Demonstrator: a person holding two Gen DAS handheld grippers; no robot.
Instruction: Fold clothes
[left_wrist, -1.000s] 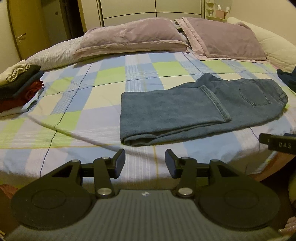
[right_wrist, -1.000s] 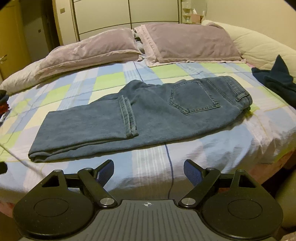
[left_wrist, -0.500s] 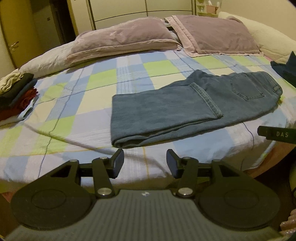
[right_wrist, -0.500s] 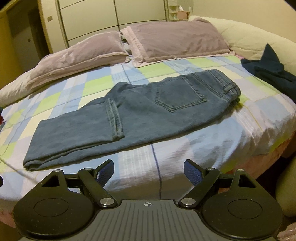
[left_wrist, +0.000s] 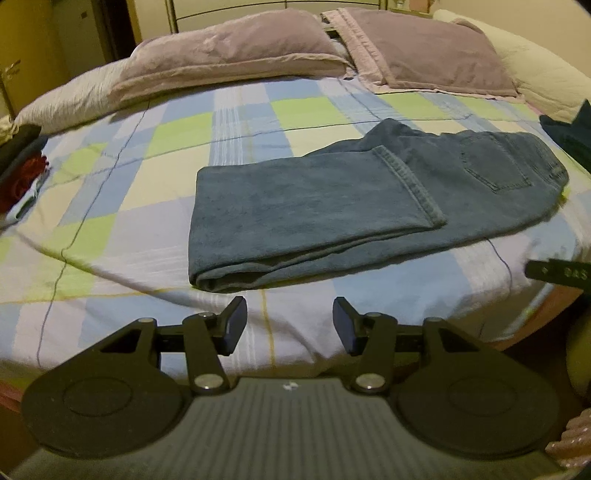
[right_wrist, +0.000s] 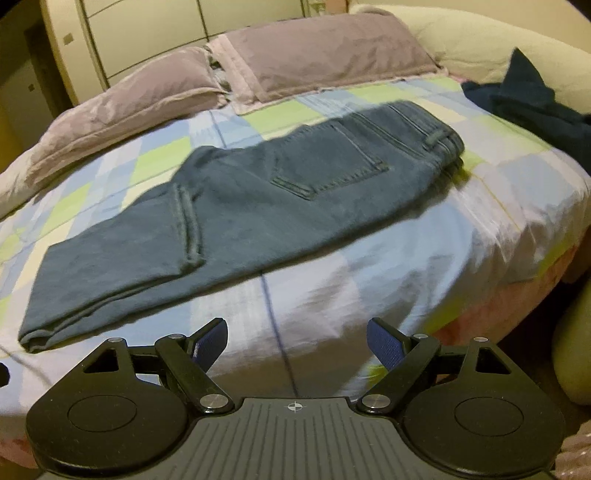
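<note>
Denim jeans (left_wrist: 332, 206) below both empty grippers, seemingly.

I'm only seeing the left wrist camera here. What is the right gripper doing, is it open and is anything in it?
Observer: The right gripper is open wide with nothing between its fingers. It hangs over the near edge of the bedspread, short of the jeans.
Operator: There's a dark shape cut off at my far right. What is it?
Observer: A crumpled navy garment, lying apart from the jeans with bedspread showing between them.
Operator: And the far end of the jeans?
Observer: The waistband lies doubled, with a belt loop showing on top.
</note>
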